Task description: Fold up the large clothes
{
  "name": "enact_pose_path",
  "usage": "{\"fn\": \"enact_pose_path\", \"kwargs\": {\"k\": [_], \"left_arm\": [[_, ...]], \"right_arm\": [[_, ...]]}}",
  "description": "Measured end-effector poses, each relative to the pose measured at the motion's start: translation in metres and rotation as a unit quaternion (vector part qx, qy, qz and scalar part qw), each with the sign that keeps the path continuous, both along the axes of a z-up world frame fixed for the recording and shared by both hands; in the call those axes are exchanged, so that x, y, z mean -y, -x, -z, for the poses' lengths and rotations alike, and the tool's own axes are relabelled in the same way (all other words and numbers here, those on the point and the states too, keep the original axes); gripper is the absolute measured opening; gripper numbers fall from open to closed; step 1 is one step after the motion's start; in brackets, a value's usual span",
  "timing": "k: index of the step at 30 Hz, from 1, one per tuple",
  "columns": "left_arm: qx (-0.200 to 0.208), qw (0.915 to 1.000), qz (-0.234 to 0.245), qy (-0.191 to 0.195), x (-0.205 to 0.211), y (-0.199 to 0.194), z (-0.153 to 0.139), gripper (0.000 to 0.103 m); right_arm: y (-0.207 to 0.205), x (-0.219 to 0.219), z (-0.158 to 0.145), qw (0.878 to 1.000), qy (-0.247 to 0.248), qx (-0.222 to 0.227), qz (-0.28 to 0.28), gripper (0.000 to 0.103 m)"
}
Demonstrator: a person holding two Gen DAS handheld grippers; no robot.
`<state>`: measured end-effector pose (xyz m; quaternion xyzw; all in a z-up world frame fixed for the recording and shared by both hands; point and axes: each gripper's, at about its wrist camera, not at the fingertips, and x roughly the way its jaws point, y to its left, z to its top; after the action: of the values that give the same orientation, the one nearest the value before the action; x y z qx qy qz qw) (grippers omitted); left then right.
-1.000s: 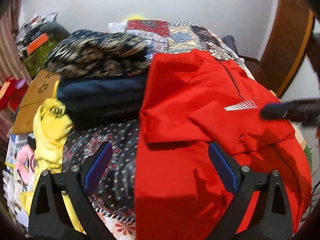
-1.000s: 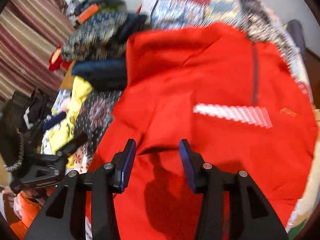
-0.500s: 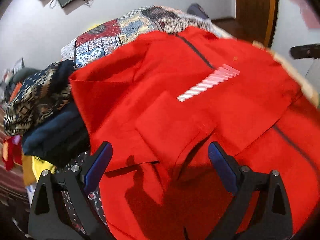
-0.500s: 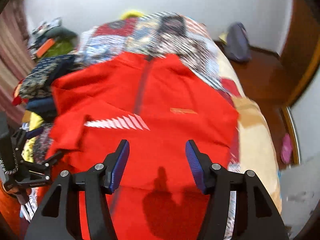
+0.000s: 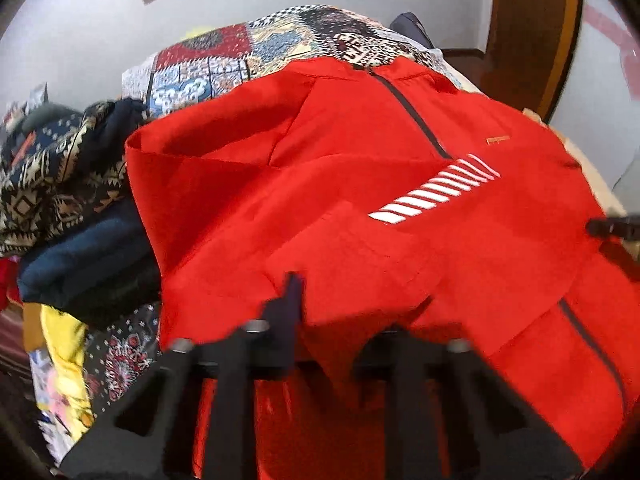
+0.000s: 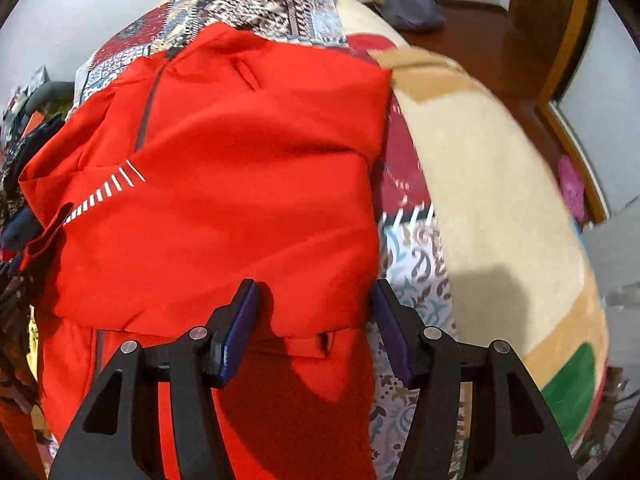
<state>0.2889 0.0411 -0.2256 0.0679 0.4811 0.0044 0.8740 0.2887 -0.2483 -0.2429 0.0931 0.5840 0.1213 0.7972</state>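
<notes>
Red jacket [image 5: 360,208] lies half-folded on patterned bedspread [image 6: 404,272]. Left gripper [image 5: 320,304] pinches its folded edge, blurred; right gripper [image 6: 314,316] wide over the lower-right hem – ungripped. Risk: thin pinch slips, fold collapses w/ uneven pull.

Plain red jacket [image 5: 360,208] with dark zip line and white slanted stripes, patchwork bedspread [image 5: 256,52] of red, blue, black-white beyond it, navy geometric-patterned pile [image 5: 52,184] and yellow cloth [image 5: 68,344] left of the jacket

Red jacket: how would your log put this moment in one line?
red jacket half-folded on bed | left gripper closing on fold | right gripper open at edge
</notes>
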Motion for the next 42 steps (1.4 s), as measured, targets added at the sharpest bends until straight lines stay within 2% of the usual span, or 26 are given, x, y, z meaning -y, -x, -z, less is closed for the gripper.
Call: {"fn": "enact_pose_path", "kwargs": {"k": [1, 6, 10, 13, 15, 17, 21, 23, 25, 29, 32, 34, 36, 42], "left_arm": [[0.006, 0.9999, -0.005, 0.007, -0.003, 0.001, -0.004, 0.005], [0.058, 0.9953, -0.031, 0.071, -0.024, 0.014, -0.041, 0.004], [0.088, 0.9907, -0.047, 0.093, -0.04, 0.023, -0.06, 0.004], [0.079, 0.9911, -0.054, 0.092, -0.049, 0.025, -0.055, 0.004], [0.059, 0.9922, -0.068, 0.086, -0.057, 0.026, -0.043, 0.004], [0.039, 0.9921, -0.082, 0.087, -0.065, 0.029, -0.03, 0.005], [0.005, 0.9897, -0.109, 0.093, -0.087, 0.039, -0.005, 0.017], [-0.005, 0.9889, -0.125, 0.08, -0.095, 0.045, 0.004, 0.03], [-0.014, 0.9878, -0.142, 0.062, -0.103, 0.052, 0.012, 0.05], [-0.033, 0.9872, -0.149, 0.045, -0.115, 0.064, 0.018, 0.052], [-0.025, 0.9885, -0.144, 0.039, -0.119, 0.068, 0.004, 0.053], [-0.007, 0.99, -0.136, 0.035, -0.117, 0.068, -0.01, 0.061], [0.019, 0.9916, -0.123, 0.033, -0.111, 0.066, -0.03, 0.064], [0.076, 0.9939, -0.071, 0.036, -0.085, 0.036, -0.084, 0.072]], "right_arm": [[0.001, 0.003, -0.001, 1.0, -0.003, -0.001, 0.001, 0.054], [-0.002, 0.014, -0.021, 1.0, -0.009, 0.022, 0.013, 0.054], [-0.002, 0.015, -0.024, 0.999, -0.005, 0.029, 0.015, 0.054], [-0.005, 0.006, -0.009, 1.0, 0.007, 0.008, 0.002, 0.054], [-0.004, 0.0, 0.003, 1.0, 0.009, -0.005, -0.003, 0.054], [-0.002, -0.001, 0.005, 1.0, 0.01, 0.0, 0.0, 0.055], [-0.001, -0.001, 0.004, 1.0, 0.012, 0.003, 0.001, 0.056], [-0.002, -0.002, 0.004, 1.0, 0.015, 0.004, -0.002, 0.056], [0.0, -0.001, 0.003, 1.0, 0.018, 0.005, -0.001, 0.057], [0.0, -0.002, 0.001, 1.0, 0.024, 0.002, 0.0, 0.058], [-0.002, -0.003, -0.008, 1.0, 0.03, 0.009, -0.002, 0.058], [-0.004, -0.004, -0.018, 0.999, 0.039, 0.022, -0.002, 0.058], [-0.008, -0.006, -0.032, 0.998, 0.045, 0.042, -0.006, 0.058], [-0.021, -0.016, -0.072, 0.993, 0.044, 0.104, -0.022, 0.058]]}}
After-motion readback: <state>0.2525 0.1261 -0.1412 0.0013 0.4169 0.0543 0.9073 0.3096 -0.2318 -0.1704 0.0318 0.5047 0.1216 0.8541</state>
